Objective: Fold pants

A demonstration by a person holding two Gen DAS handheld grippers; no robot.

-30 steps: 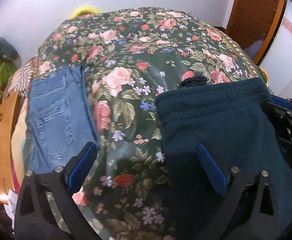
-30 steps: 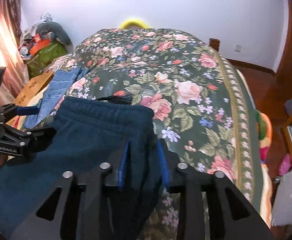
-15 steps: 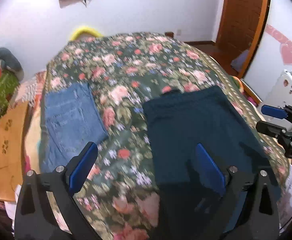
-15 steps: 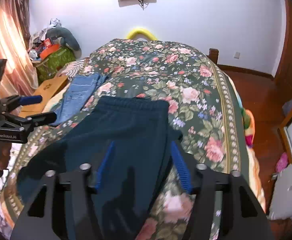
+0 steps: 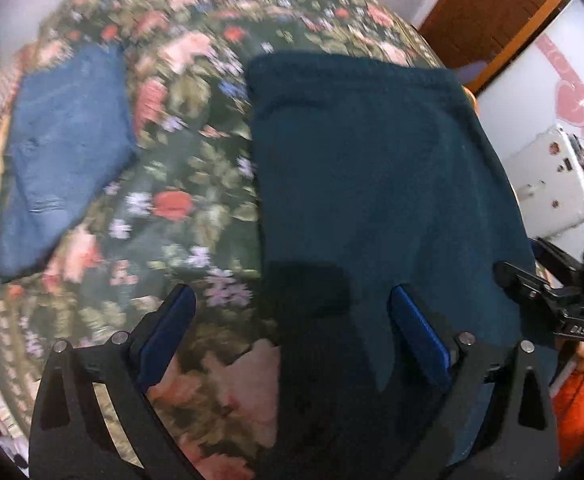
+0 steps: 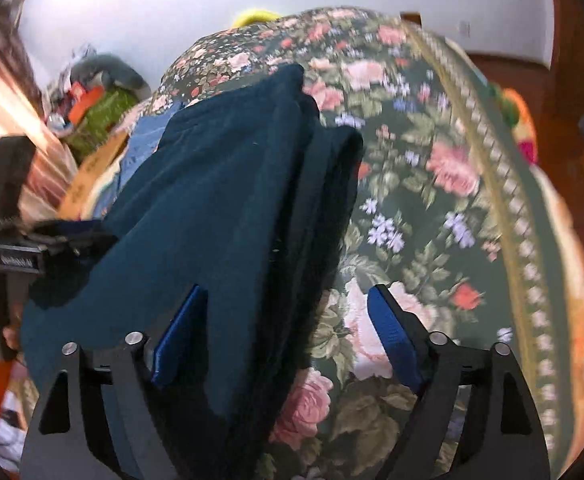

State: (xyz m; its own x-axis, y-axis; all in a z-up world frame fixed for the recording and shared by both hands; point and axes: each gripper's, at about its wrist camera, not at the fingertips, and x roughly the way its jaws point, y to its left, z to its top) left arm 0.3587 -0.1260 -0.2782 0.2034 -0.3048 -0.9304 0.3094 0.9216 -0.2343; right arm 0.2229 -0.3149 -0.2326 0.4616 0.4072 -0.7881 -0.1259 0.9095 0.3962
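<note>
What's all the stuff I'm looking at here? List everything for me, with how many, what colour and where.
Sweatpants: one pair, dark teal, spread on the bed's near right part.
Jeans: one pair, blue, folded on the bed's left part.
Bedspread: one, dark green with pink roses, covering the bed.
Cardboard box: one, tan, beside the bed's left edge.
Clutter pile: grey, green and orange things against the far wall.
Door: one, brown wood, far right.
Left claw: black with blue pads, open above the sweatpants' left edge.
Right claw: black with blue pads, jaws opening, sweatpants' right edge between them, pads not pressing.
Sleeve: orange, by the right claw.
</note>
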